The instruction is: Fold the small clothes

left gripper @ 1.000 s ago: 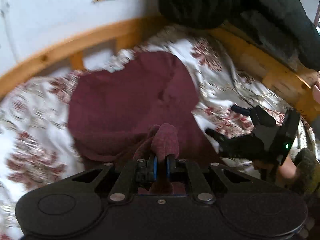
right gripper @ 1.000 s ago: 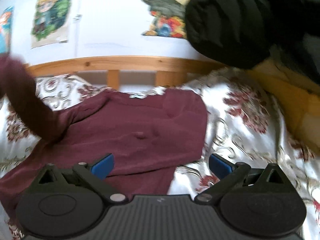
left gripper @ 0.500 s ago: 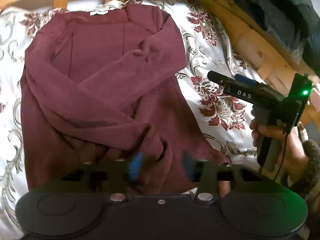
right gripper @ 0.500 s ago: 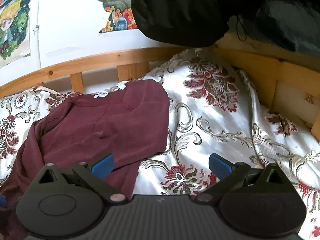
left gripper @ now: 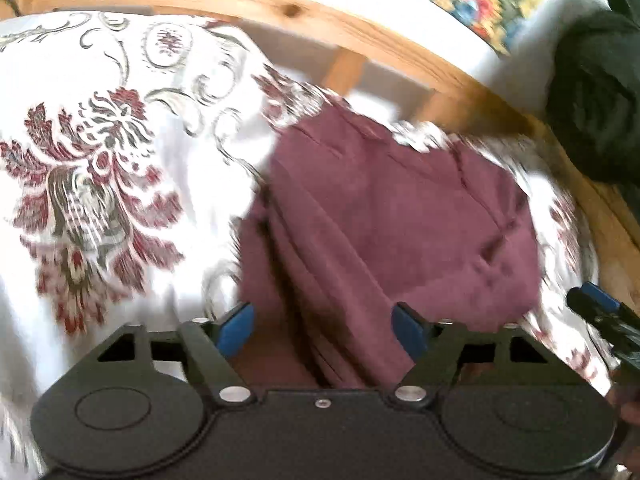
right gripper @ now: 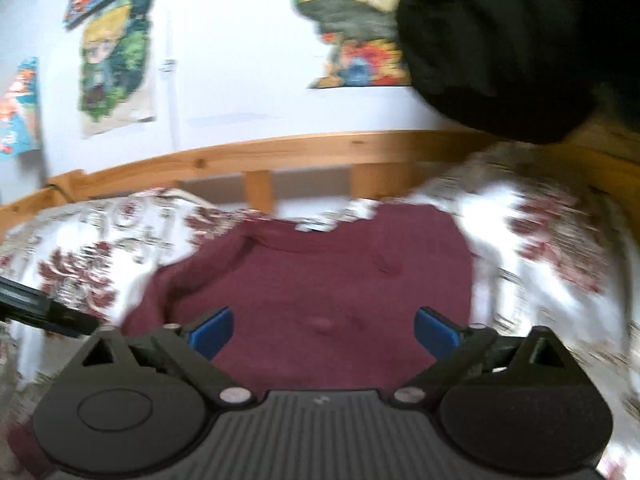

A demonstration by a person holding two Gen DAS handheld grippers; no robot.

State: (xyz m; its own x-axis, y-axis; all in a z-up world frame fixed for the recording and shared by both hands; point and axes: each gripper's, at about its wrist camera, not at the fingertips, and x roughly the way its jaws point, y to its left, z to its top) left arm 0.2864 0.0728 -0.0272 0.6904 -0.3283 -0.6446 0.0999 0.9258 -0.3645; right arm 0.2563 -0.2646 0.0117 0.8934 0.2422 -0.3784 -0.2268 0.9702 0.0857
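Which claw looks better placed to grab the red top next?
Probably the left claw: it hangs open over the maroon top's bunched left edge. The right claw, closing, faces only flat cloth.

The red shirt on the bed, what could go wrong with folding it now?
1. The maroon shirt lies bunched in ridges on its left side, so a fold from here may come out lumpy.
2. The left gripper is open over that bunched part and could catch several layers at once.
3. The right gripper has its jaws closing, pads apart over flat cloth; it may pinch the floral bedspread underneath too.
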